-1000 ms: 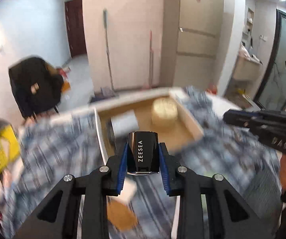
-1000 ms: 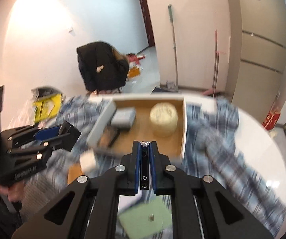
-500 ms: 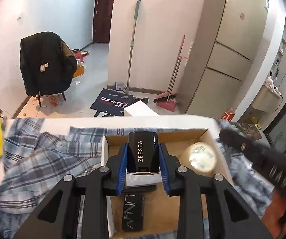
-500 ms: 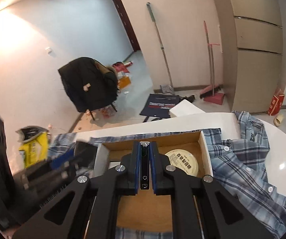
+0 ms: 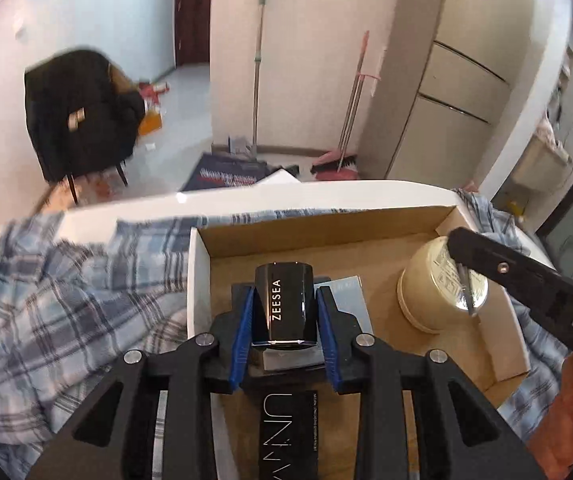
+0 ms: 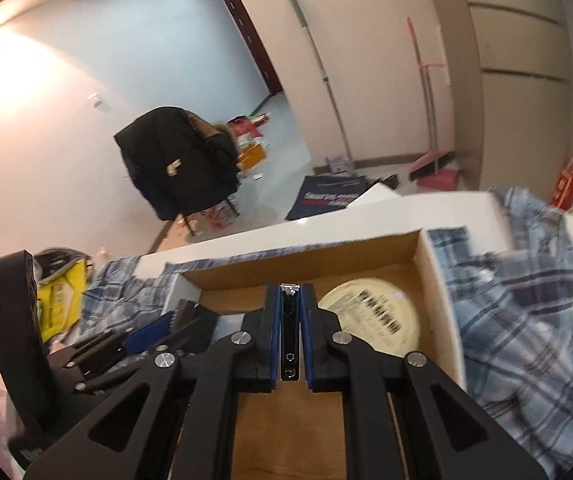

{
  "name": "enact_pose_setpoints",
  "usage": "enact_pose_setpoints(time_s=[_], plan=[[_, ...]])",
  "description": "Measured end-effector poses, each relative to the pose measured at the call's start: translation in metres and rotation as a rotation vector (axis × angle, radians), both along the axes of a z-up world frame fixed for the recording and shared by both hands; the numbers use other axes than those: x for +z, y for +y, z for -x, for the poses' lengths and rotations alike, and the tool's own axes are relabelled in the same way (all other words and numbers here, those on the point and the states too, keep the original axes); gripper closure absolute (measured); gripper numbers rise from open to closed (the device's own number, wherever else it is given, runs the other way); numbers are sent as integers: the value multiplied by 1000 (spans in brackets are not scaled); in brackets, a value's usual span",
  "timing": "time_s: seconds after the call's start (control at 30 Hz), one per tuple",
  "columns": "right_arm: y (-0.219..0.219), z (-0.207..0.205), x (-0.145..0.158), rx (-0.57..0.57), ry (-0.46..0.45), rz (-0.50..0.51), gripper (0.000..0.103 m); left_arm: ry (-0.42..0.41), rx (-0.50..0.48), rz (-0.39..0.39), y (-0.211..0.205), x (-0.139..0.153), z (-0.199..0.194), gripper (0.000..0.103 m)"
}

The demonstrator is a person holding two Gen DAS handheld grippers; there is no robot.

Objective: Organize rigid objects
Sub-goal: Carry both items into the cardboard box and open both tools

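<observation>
My left gripper is shut on a glossy black ZEESEA box, held over the open cardboard box. Inside the box lie a grey-white flat box, a black UNNY box and a round cream tin. My right gripper is shut on a thin metal nail clipper over the same cardboard box, left of the cream tin. The right gripper also shows in the left wrist view, above the tin. The left gripper shows at the left of the right wrist view.
A blue plaid shirt lies on the white table around the box, and also to the right. A yellow bag sits at the table's left. Beyond are a chair with a black coat, brooms and cabinets.
Both grippers have moved forward over the cardboard box and lowered toward it, each keeping its object. The right gripper now reaches above the cream tin.
</observation>
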State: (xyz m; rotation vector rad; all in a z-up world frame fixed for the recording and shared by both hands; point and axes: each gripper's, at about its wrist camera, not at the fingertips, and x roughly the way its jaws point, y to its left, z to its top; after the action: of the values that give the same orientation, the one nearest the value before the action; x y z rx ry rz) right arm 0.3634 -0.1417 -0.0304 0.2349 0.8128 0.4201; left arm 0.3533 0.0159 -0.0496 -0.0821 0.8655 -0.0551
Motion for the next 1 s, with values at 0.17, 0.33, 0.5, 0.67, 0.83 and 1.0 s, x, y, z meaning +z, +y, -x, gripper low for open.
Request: enact_pose_setpoints(time_s=[0.17, 0.33, 0.5, 0.67, 0.83, 1.0], plan=[[2, 1, -1, 4, -34, 0, 94, -113, 54, 23, 4, 23, 13, 17], [2, -11, -15, -9, 32, -41, 94, -176, 86, 70, 15, 39, 19, 16], [3, -15, -22, -34, 16, -4, 94, -149, 97, 78, 21, 36, 16, 16], [-5, -16, -22, -51, 24, -40, 94, -137, 93, 80, 23, 36, 16, 16], [-14, -14, -19, -90, 6, -32, 87, -168, 91, 89, 24, 48, 23, 16], [-25, 5, 12, -134, -48, 13, 85, -294, 95, 68, 17, 100, 56, 16]])
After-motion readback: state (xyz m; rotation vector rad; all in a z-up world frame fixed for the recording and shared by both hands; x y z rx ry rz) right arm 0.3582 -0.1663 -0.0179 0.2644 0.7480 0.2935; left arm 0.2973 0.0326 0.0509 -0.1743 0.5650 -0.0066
